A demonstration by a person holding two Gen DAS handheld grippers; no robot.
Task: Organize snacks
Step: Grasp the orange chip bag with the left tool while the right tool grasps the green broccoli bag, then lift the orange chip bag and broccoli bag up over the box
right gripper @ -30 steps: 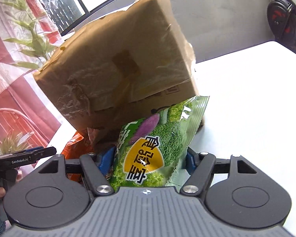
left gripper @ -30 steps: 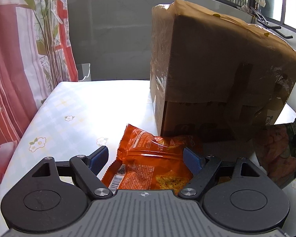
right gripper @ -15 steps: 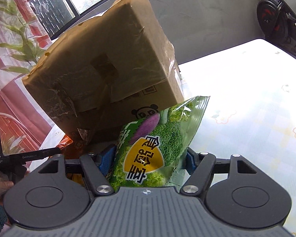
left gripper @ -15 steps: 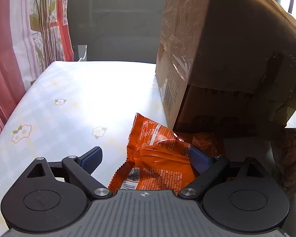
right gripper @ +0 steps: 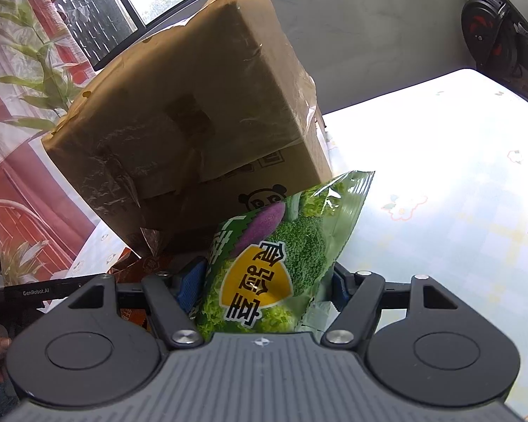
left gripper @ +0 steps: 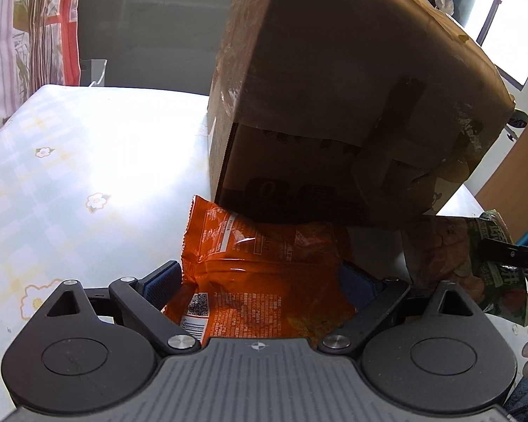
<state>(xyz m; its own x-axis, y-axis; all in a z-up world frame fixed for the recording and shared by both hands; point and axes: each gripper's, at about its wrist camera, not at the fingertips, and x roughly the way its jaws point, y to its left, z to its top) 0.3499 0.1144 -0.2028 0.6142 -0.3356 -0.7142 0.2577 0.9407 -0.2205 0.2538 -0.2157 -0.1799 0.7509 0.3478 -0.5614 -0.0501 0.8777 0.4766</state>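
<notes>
Left tongs [left gripper: 260, 277] spread wide, jaws have just been opening, w/ the orange snack bag [left gripper: 264, 267] lying flat on the worktop [left gripper: 88, 161] right between the blue pads, not pinched afaict. Bag's long axis runs left-right across the jaws, far edge tucked under the cardboard box [left gripper: 352, 105], so the left hand is clearly nearer to it. Crinkly glossy foil, puffy, serrated end seams. Right tongs [right gripper: 260, 281] clenched on the green veggie-chip bag [right gripper: 281, 256], held upright, top leaning at the box. Same slick film, pillow shape. Box behind both: big, brown, tape-wrapped, tilted, matte card w/ wrinkled clear tape. Worktop has a smooth floral cloth.
</notes>
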